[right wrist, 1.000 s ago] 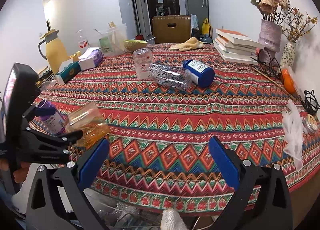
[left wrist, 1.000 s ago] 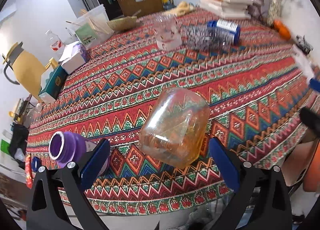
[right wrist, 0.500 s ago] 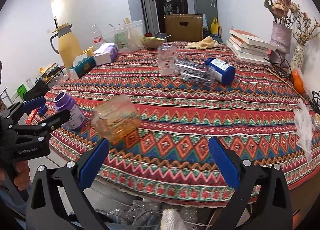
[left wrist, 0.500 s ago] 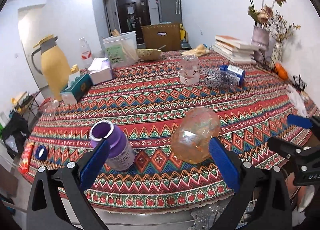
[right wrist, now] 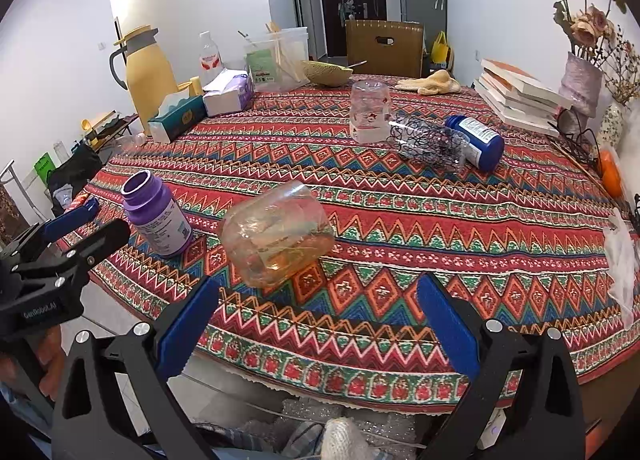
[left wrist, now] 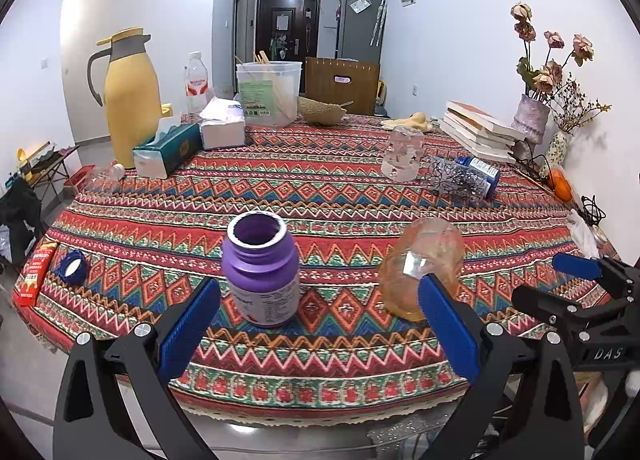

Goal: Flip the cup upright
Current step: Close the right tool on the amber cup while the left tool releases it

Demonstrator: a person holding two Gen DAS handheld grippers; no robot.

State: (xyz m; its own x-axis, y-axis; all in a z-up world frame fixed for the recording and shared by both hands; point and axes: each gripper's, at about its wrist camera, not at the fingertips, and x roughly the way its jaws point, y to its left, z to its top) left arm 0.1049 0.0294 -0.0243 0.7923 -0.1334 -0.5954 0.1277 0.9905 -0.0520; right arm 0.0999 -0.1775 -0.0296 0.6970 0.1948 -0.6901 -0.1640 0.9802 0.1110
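An amber see-through cup (right wrist: 277, 234) lies on its side on the patterned tablecloth (right wrist: 400, 195) near the front edge; in the left wrist view the cup (left wrist: 420, 266) lies just beyond my right finger. My left gripper (left wrist: 318, 326) is open and empty, level with the table's front edge, facing a purple bottle (left wrist: 262, 274). My right gripper (right wrist: 316, 320) is open and empty, just in front of the table edge, with the cup ahead and slightly left. The left gripper also shows in the right wrist view (right wrist: 86, 219), at the left.
The open purple bottle (right wrist: 158, 221) stands left of the cup. Farther back are an upside-down clear glass (right wrist: 370, 111), a clear patterned bottle (right wrist: 428, 139) and a blue bottle (right wrist: 476, 137) lying down. Tissue boxes, a yellow jug (left wrist: 130, 97), books and vases line the far edges.
My left gripper has drawn back and swung level, so the purple bottle now sits between its fingers' line of sight. The right gripper came a little closer to the cup. The cup stayed lying down.
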